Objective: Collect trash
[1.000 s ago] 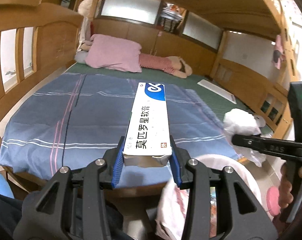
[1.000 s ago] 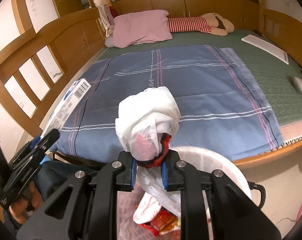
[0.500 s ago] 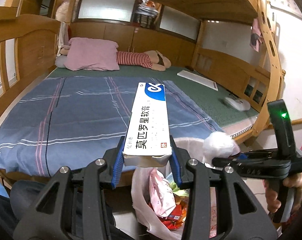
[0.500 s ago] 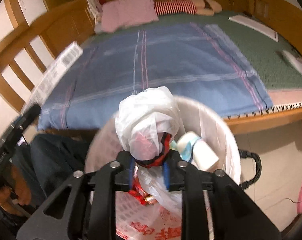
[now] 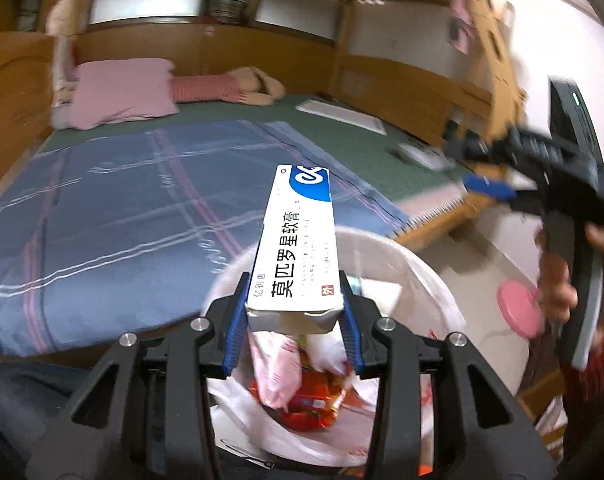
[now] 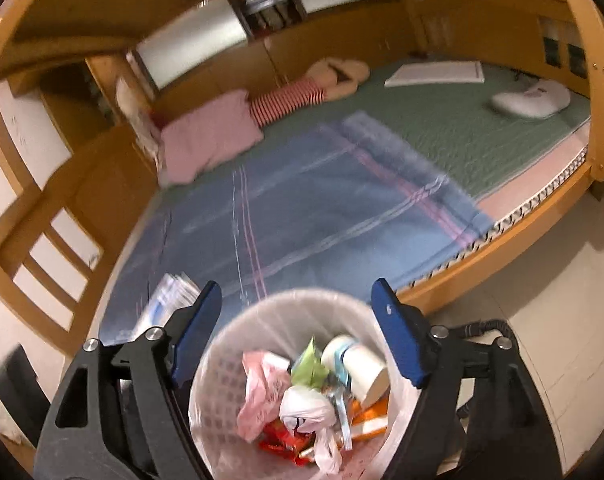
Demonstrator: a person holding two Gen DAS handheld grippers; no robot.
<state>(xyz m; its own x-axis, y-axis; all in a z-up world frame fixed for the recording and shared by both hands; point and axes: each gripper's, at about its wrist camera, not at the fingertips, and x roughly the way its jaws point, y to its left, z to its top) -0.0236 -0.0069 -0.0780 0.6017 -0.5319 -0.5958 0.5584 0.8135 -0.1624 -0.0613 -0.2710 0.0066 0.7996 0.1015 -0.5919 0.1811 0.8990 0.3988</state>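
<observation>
1. The left gripper is clamped on the near end of a long white-and-blue carton. The blue pads are pressed against both side walls of the carton, whose far end projects forward above the rim of the waste bin.
2. The near end flap of the carton is seen to be crumpled. The printing on its top face is readable only in part.
3. In the left wrist view, the lower part of the bin is cut off by the gripper body and the frame edge.
4. The right gripper is positioned above the bin, and its jaws are opening. Nothing is held between the blue fingers; only the bin contents are seen in the gap.
5. A knotted white plastic bag is located inside the bin, on top of the other refuse. Beside it lie a pale pink bag, a green wrapper, a white cup-shaped container and red packaging.
6. In the left wrist view, the right gripper is blurred by motion. The hand holding it is partly cut off at the frame edge.
7. The bed behind the bin is blurred in both views. A pink pillow and a striped soft toy are distinguishable at its head.
8. A pink round object is visible on the floor. Its identity cannot be determined.
</observation>
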